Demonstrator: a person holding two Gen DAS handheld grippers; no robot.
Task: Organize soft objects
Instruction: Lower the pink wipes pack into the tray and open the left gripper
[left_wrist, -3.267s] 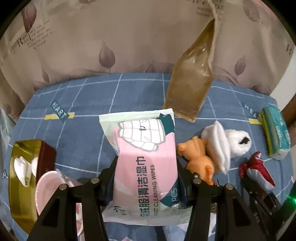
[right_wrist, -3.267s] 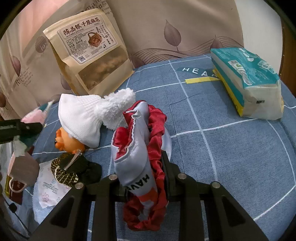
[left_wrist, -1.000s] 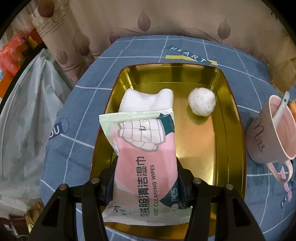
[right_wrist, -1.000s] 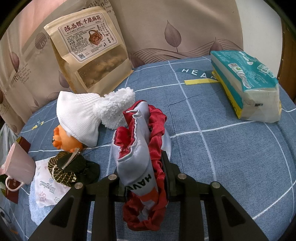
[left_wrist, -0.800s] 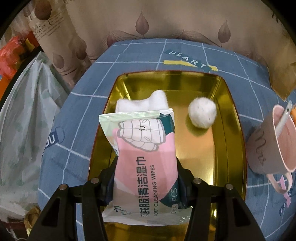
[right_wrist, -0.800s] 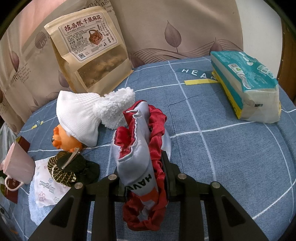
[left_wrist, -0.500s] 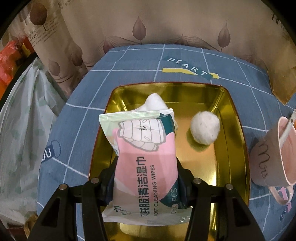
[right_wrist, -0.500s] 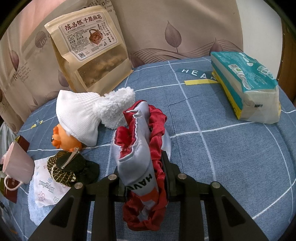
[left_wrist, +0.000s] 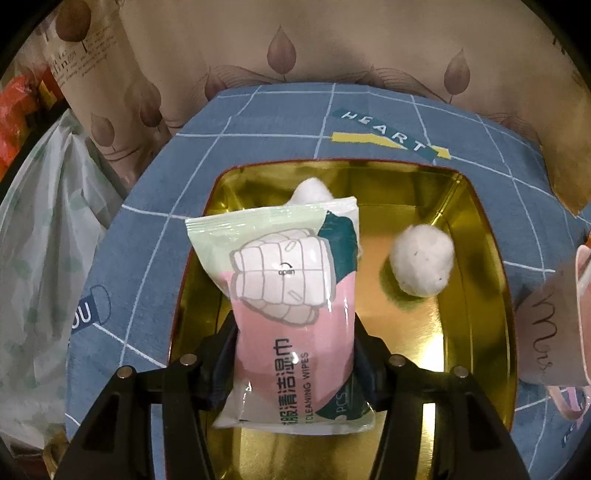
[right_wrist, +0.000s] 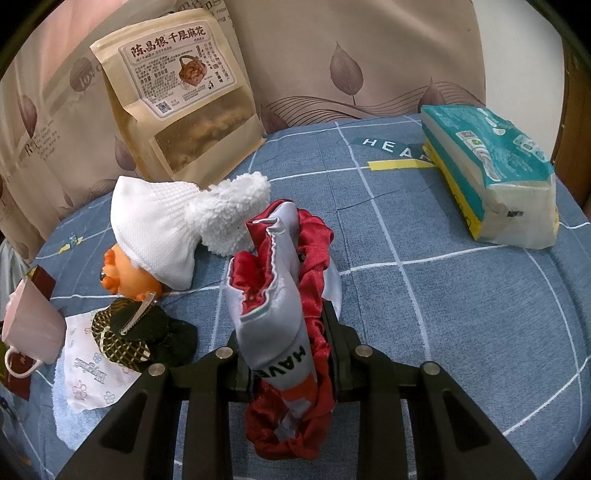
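In the left wrist view a pink and green pack of cleaning wipes (left_wrist: 291, 295) sits tilted between the fingers of my left gripper (left_wrist: 293, 343), over a gold tray (left_wrist: 491, 295). The jaws are opening and the pack has slipped askew, loose between the pads. A white cotton ball (left_wrist: 423, 260) lies in the tray, and a white soft piece (left_wrist: 312, 190) peeks out behind the pack. In the right wrist view my right gripper (right_wrist: 286, 332) is shut on a red and grey satin cloth (right_wrist: 280, 295), held just above the blue checked tablecloth.
A pink mug (left_wrist: 554, 325) stands right of the tray. Near the right gripper lie a white knitted hat (right_wrist: 155, 218) on an orange toy (right_wrist: 125, 277), a black and gold pouch (right_wrist: 125, 332), a brown snack bag (right_wrist: 184, 92) and a teal tissue pack (right_wrist: 491, 166).
The left gripper moved along over the tray, and the wipes pack has now tilted and slid within its fingers. The right gripper and its cloth have not moved.
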